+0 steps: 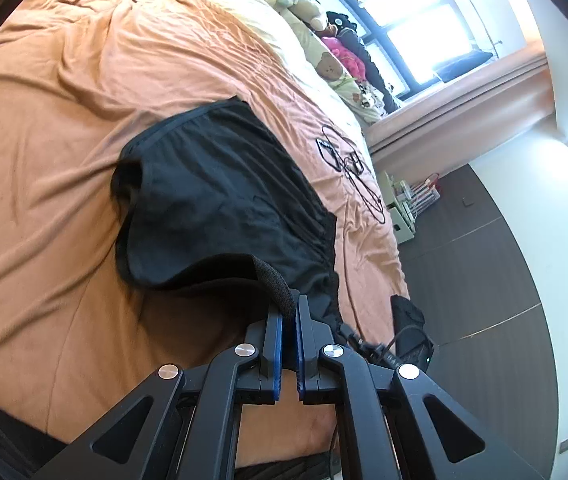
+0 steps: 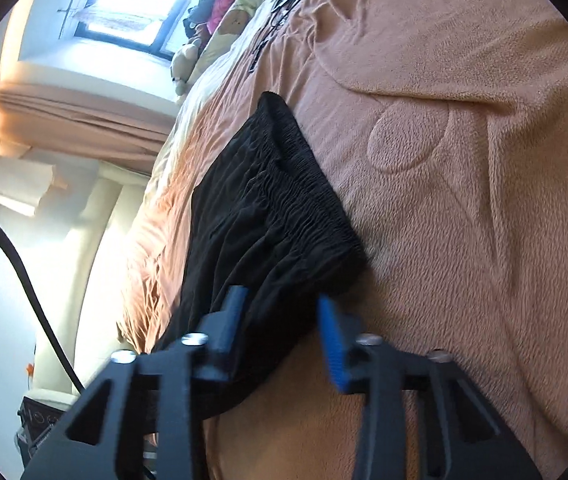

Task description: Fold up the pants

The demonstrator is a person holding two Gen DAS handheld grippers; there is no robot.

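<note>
Two grips needed: pants (image 1: 220, 184) are soft, light, floppy, lying on the bed (image 1: 44, 160). Our left gripper (image 1: 289, 312) is clamped on the waistband. Right gripper (image 2: 280, 304) has jaws apart around the waistband corner, not pressing. Bed edge is close by; open blanket beyond for folding.

pants (image 1: 220, 184) on my bed's blanket (image 1: 44, 160), cables (image 1: 347, 160) beyond them, pillows (image 1: 323, 56) further back, window (image 1: 415, 20) behind
</note>
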